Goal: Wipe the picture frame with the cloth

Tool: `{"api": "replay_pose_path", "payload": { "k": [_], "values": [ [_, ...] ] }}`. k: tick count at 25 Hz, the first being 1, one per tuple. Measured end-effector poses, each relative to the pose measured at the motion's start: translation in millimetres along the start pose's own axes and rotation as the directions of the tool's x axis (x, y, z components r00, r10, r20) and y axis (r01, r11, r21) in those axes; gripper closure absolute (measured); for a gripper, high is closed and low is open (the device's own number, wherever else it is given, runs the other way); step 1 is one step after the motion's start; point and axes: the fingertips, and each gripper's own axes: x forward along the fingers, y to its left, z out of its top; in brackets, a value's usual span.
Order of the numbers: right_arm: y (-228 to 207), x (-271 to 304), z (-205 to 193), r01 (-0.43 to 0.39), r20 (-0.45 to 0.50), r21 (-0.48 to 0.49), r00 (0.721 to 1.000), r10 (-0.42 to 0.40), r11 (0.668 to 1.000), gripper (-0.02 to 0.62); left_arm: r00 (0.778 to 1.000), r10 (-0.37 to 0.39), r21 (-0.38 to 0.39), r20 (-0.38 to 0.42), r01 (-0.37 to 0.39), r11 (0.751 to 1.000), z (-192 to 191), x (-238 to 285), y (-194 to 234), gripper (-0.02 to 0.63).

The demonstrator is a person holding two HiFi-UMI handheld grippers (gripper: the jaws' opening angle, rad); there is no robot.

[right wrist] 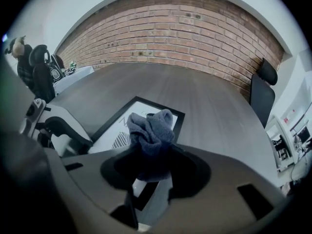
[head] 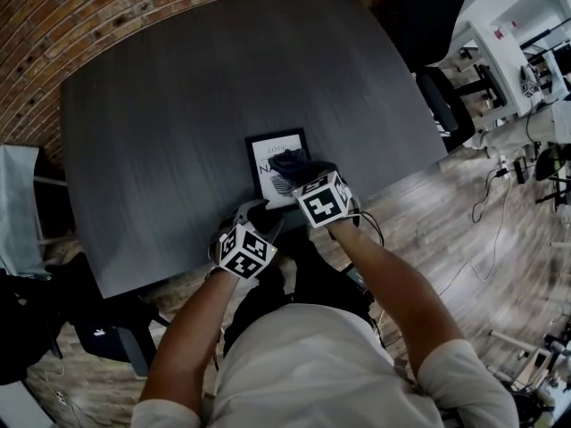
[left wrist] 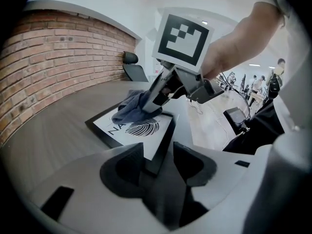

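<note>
A black picture frame with a white leaf print lies flat near the front edge of the dark grey table. My right gripper is shut on a bunched dark blue cloth and holds it down on the print's right part. My left gripper straddles the frame's near edge. Its jaws stand open, with a strip of table showing between the edge and the right jaw. In the right gripper view the frame lies under the cloth, with the left gripper at its left.
A brick wall runs behind the table. A black office chair stands at the far right corner, with white desks beyond it. A dark stool and bag sit on the floor at the left.
</note>
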Motion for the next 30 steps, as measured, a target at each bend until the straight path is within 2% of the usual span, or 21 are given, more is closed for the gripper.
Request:
{"api": "replay_pose_path", "payload": {
  "k": [9, 15, 18, 22, 26, 30],
  "values": [
    [-15.5, -8.5, -3.2, 0.026, 0.029, 0.015, 0.999, -0.026, 1.0, 0.439, 1.0, 0.012, -0.008, -0.001, -0.012, 1.0, 1.3, 1.3, 0.8, 0.408],
    [-41.2, -19.2, -20.3, 0.094, 0.009, 0.006, 0.996, -0.094, 0.996, 0.439, 1.0, 0.012, -0.022, 0.004, -0.012, 1.0, 0.7, 1.3, 0.1, 0.4],
    [-57.0, -27.1, -29.7, 0.125, -0.001, 0.037, 0.992, -0.125, 0.991, 0.439, 1.0, -0.006, -0.036, 0.012, 0.007, 0.999, 0.9, 0.7, -1.2, 0.382],
    [-67.5, -44.7, -31.6, 0.143, 0.03, 0.06, 0.989, -0.145, 0.988, 0.44, 0.999, -0.039, -0.007, 0.007, 0.039, 0.999, 0.1, -0.7, -7.4, 0.351],
    [-56.5, -58.3, -23.0, 0.113, 0.073, 0.068, 0.99, -0.118, 0.991, 0.439, 1.0, -0.009, -0.028, 0.024, 0.01, 1.0, -2.5, -11.3, -2.2, 0.331],
    [-22.5, -61.4, -10.8, 0.014, 0.121, 0.055, 0.992, -0.021, 0.998, 0.44, 0.997, 0.028, -0.053, 0.066, -0.025, 0.998, 0.4, -26.1, 6.3, 0.328]
  ]
}}
